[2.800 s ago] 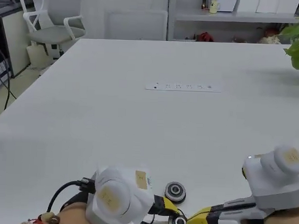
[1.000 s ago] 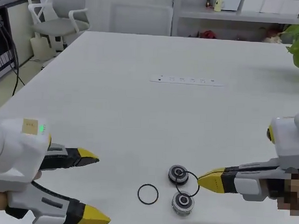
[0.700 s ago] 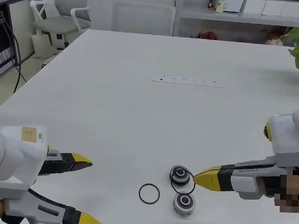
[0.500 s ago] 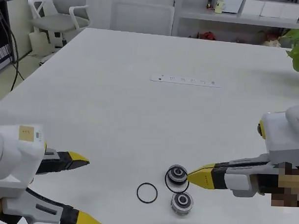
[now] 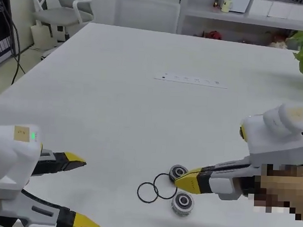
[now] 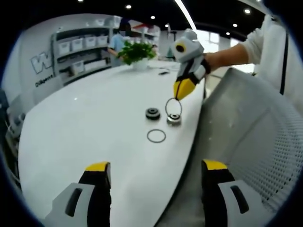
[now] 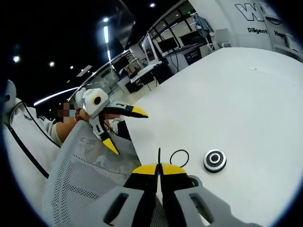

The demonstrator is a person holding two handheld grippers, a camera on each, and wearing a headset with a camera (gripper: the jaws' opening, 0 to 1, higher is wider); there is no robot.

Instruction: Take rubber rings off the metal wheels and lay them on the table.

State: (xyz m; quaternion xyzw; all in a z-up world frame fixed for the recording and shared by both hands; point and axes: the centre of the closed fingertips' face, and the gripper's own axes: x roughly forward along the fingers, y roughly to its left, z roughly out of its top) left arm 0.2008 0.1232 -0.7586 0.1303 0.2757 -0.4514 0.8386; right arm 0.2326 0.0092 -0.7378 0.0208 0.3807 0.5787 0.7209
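R gripper jaws clench a rubber ring just beside the flat ring on the table; L gripper, jaws spread, farther.

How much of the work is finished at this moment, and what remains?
Done: one rubber ring lies flat on the table beside two metal wheels. In hand: the right gripper is shut on a second ring, held up by the wheels. Left: lay it down. The left gripper is open, holding nothing. I cannot tell whether more rings sit on the wheels.
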